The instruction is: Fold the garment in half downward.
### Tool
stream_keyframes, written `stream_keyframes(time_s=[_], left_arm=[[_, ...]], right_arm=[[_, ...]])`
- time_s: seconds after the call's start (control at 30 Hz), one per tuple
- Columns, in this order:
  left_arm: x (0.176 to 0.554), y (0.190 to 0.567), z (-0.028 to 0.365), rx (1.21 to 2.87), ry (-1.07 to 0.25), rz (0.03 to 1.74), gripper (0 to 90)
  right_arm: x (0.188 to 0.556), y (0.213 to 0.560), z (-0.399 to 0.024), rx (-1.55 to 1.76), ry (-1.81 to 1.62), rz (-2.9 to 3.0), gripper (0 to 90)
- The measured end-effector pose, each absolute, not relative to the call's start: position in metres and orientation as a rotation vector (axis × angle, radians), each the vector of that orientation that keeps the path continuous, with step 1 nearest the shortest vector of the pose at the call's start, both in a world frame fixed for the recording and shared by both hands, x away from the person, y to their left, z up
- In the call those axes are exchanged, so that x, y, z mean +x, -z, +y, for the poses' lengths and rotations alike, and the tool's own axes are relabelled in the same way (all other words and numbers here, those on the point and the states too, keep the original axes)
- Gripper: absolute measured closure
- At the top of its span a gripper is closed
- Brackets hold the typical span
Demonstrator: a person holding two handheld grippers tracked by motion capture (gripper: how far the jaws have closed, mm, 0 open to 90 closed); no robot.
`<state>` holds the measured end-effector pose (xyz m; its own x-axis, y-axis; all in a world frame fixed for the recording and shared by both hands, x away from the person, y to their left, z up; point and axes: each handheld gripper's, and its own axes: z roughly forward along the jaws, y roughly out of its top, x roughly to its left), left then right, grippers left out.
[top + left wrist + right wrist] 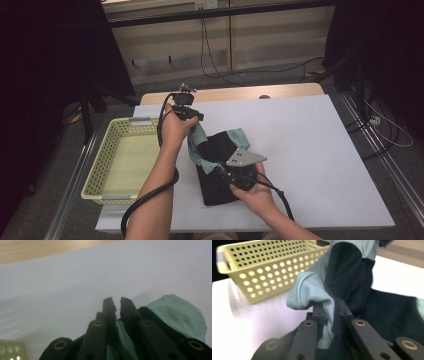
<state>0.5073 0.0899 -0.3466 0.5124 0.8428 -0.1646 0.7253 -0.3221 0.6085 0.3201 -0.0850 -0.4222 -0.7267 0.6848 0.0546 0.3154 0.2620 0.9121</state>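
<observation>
A black garment with mint-green lining (220, 145) lies crumpled on the white table (310, 150). My left gripper (196, 119) holds one of its green edges lifted at the garment's far left corner, jaws shut on the cloth. In the left gripper view a strip of green cloth (121, 336) runs between the nearly touching jaws, and more of the garment (175, 312) bulges to the right. My right gripper (218, 167), with its grey plate on top, is shut on a green-and-black fold (328, 315) at the garment's near left side. From there the cloth (347, 272) rises steeply.
A pale yellow perforated basket (97, 165) stands at the table's left edge, close to the garment, with its wall (262, 270) also in the right gripper view. A wooden strip (235, 93) runs along the table's far edge. Cables (380, 125) lie on the floor at right.
</observation>
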Motion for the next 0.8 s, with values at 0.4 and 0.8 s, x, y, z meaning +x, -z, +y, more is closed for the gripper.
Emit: stream_keyframes(time_s=[0.4, 0.8], left_arm=[[0.512, 0.352, 0.067, 2.046, -0.3, 1.18, 68.0], [0.509, 0.334, 0.085, 1.981, -0.394, 1.152, 46.4]], right_arm=[[0.316, 0.439, -0.107, 1.001, -1.358, 2.215, 81.7], [0.318, 0.445, -0.122, 1.119, -1.416, 2.167, 81.8]])
